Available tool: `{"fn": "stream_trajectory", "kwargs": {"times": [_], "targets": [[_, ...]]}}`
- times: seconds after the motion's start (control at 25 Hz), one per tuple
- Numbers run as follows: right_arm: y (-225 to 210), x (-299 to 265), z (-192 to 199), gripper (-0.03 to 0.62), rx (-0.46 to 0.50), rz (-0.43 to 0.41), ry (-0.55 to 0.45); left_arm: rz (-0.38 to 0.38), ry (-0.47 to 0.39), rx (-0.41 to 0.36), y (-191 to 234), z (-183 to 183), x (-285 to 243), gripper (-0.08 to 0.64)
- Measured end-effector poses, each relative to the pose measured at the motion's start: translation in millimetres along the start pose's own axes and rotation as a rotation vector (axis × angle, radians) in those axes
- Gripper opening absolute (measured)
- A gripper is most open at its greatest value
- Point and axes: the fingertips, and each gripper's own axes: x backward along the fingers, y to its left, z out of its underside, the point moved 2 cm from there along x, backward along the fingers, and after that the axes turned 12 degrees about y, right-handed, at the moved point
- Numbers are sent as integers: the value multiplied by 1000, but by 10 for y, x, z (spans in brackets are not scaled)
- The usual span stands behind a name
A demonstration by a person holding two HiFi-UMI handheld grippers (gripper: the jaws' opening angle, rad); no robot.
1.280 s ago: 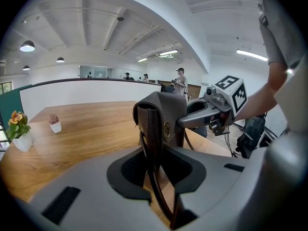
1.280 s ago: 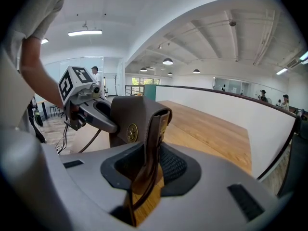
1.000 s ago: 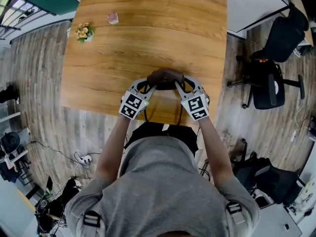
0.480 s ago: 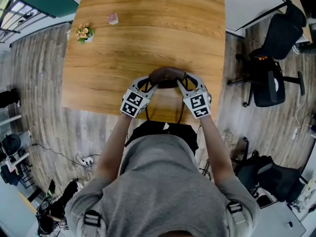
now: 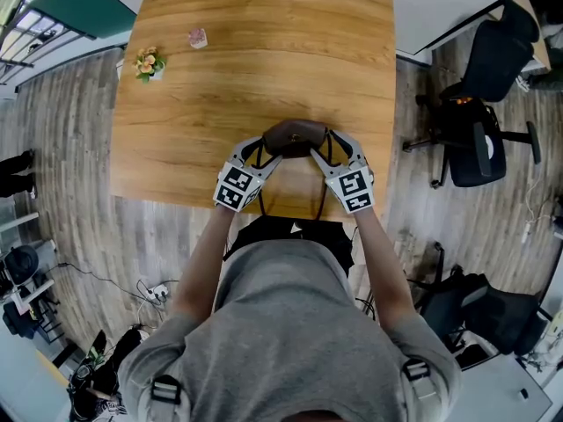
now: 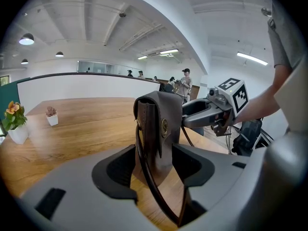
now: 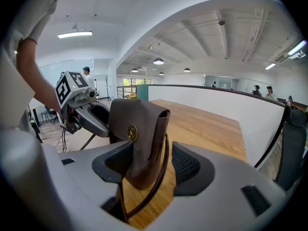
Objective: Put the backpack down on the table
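The small dark-brown leather backpack with a flap and a round brass snap (image 5: 295, 136) stands upright on the light wooden table (image 5: 264, 60), close to the edge nearest the person, so to my eye the setting-down is as good as done. Its thin dark straps (image 6: 147, 177) trail off that edge towards the person, which is probably why it was put down so near the rim. The left gripper (image 5: 268, 149) and the right gripper (image 5: 321, 150) flank it from either end, each angled down and inward. Both sets of jaws are opening, with the bag's end between them but the pads no longer pinching it. The bag seems to be carrying its own weight on its base. Holding it by both ends would have kept it level on the way down; letting go at the same time keeps it from tipping. Further off, at the far left corner of the table, sit a white pot of orange and yellow flowers (image 5: 148, 60) and a tiny pot with a pinkish plant (image 5: 197, 37), well apart from the bag. By count: one backpack, two grippers, two little pots, one table.
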Motion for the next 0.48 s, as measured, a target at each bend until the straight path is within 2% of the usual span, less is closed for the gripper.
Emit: {"fn": "stream_trajectory", "kwargs": {"times": [0.28,0.48], "targets": [[19,73,35,262,-20,9,-7,-24,-33,25,19,15,118,247],[50,136,92,239,-23,21,0,-54,-51,61,92,75,263,247]]}}
